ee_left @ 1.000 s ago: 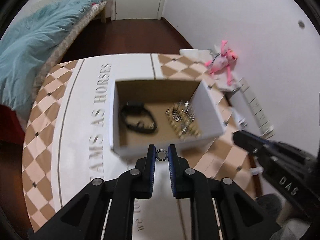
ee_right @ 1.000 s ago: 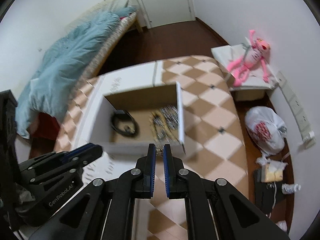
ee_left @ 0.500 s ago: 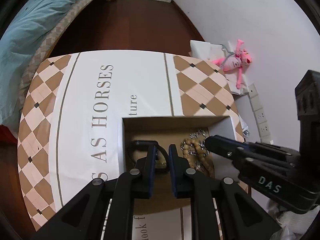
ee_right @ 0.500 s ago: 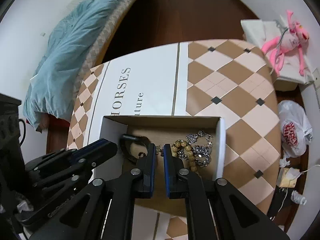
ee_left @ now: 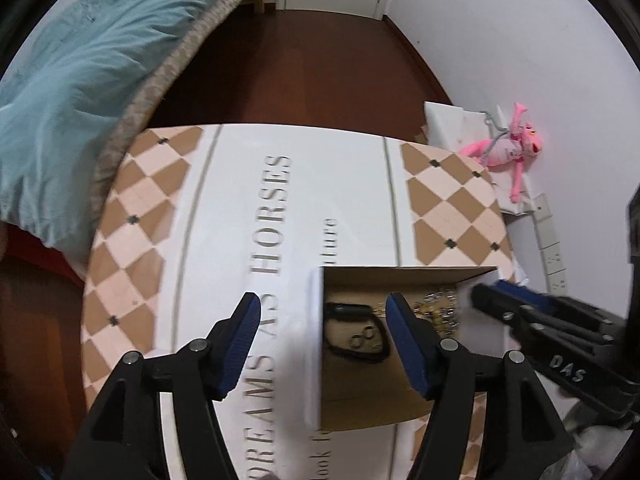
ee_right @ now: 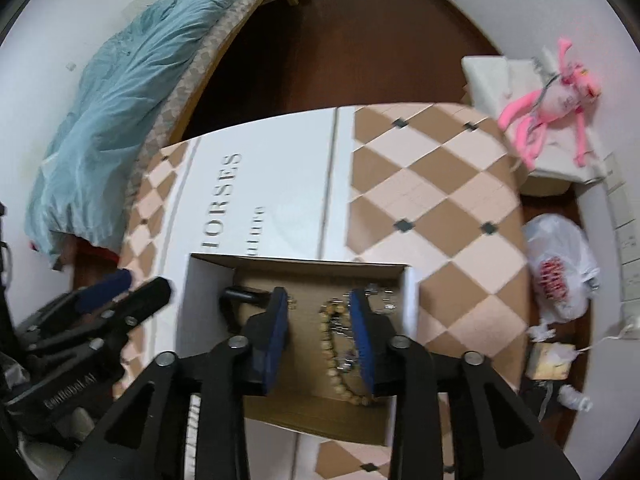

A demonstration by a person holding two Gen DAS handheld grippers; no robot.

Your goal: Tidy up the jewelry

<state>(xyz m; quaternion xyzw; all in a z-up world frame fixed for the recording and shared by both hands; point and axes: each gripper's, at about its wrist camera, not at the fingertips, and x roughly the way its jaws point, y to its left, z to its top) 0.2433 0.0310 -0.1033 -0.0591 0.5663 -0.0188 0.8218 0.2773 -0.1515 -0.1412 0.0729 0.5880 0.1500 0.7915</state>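
Note:
An open cardboard box point(ee_left: 316, 344) point(ee_right: 412, 296) stands on the patterned table. Inside lie a black band point(ee_left: 352, 310) point(ee_right: 240, 294), small rings point(ee_left: 362, 336), a wooden bead bracelet point(ee_right: 334, 348) and a pile of metal jewelry point(ee_left: 440, 308) point(ee_right: 376, 300). My left gripper point(ee_left: 320, 316) is open and empty above the box's left wall. My right gripper point(ee_right: 320, 316) is open and empty above the box, its fingers either side of the beads. The right gripper also shows in the left wrist view point(ee_left: 532, 320), and the left gripper in the right wrist view point(ee_right: 120, 300).
The table point(ee_left: 248, 208) has a checked cloth with printed words. A bed with a blue duvet point(ee_left: 72, 64) stands at the left. A pink plush toy point(ee_right: 556, 104) lies on a white box at the right. A white plastic bag point(ee_right: 560, 272) sits on the floor.
Both grippers were shut, the left on a small ring, and moved over the box. Now both are open and rings lie inside the box by the black band.

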